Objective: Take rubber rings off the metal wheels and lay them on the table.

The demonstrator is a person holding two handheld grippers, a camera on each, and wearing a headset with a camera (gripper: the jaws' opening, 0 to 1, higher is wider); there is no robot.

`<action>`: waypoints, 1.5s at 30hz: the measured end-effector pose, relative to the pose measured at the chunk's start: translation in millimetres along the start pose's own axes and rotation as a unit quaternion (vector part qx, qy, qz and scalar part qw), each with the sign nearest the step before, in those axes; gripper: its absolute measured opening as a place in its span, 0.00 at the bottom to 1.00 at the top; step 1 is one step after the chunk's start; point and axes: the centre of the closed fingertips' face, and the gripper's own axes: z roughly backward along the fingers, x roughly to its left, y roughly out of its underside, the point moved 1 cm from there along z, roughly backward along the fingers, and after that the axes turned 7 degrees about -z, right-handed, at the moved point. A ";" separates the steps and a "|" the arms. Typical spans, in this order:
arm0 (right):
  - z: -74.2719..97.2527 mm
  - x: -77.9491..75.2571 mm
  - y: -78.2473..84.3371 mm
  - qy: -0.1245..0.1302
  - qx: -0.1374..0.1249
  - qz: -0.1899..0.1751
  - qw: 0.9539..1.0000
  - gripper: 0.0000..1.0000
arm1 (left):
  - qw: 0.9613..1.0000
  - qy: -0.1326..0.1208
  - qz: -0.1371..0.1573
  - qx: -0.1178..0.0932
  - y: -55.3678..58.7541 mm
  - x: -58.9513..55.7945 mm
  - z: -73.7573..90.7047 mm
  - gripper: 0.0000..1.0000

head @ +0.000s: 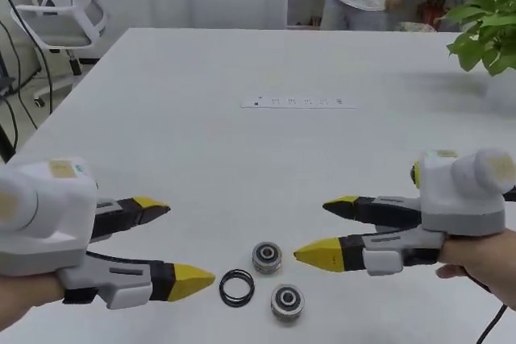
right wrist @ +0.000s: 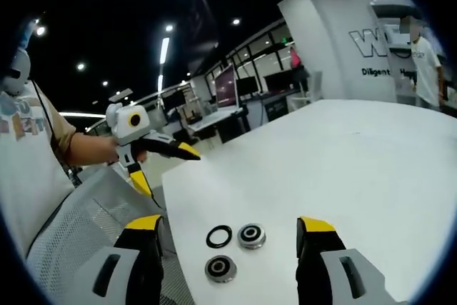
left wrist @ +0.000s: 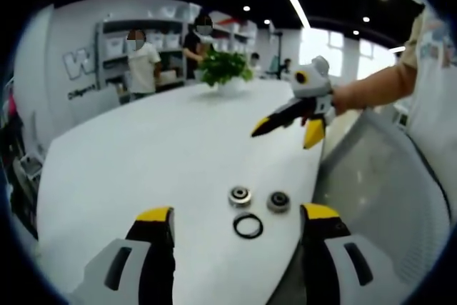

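White table (head: 242,159): one ring (head: 236,288) lies off beside two wheels (head: 267,256); others likely remain. Your left tongs (head: 188,244), right tongs (head: 312,230): spread wide, empty.

The head view looks forward and down from above and behind the left tongs (head: 189,243) and right tongs (head: 312,230), with the white tabletop (head: 258,142) stretching beyond them. Each gripper view sits low and close behind its own tongs, catching the other pair off to one side. All three views share the rubber ring (head: 237,288) and metal wheels (head: 267,256) between the tongs.
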 end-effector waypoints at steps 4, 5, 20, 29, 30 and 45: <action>11.3 0.2 -2.1 0.009 -0.008 0.006 1.000 0.78 | 1.000 -0.005 0.002 -0.005 -3.5 0.5 1.8 0.74; 14.9 -1.4 -1.5 0.012 -0.007 0.014 1.000 0.79 | 1.000 -0.007 0.003 -0.007 -4.1 0.7 2.3 0.75; 45.2 7.4 10.8 0.036 -0.005 0.049 0.998 0.86 | 1.000 -0.018 0.016 -0.015 -3.9 -1.4 10.0 0.79; 62.6 5.7 10.6 0.057 -0.014 0.056 0.997 0.90 | 0.999 -0.026 0.013 -0.019 -6.8 -3.3 16.7 0.81; 63.9 5.7 10.6 0.059 -0.014 0.056 0.997 0.91 | 0.999 -0.026 0.014 -0.019 -6.4 -3.6 17.1 0.81; 84.5 6.5 13.4 0.080 -0.023 0.056 0.995 0.94 | 0.999 -0.034 0.025 -0.019 -1.8 -6.7 23.6 0.82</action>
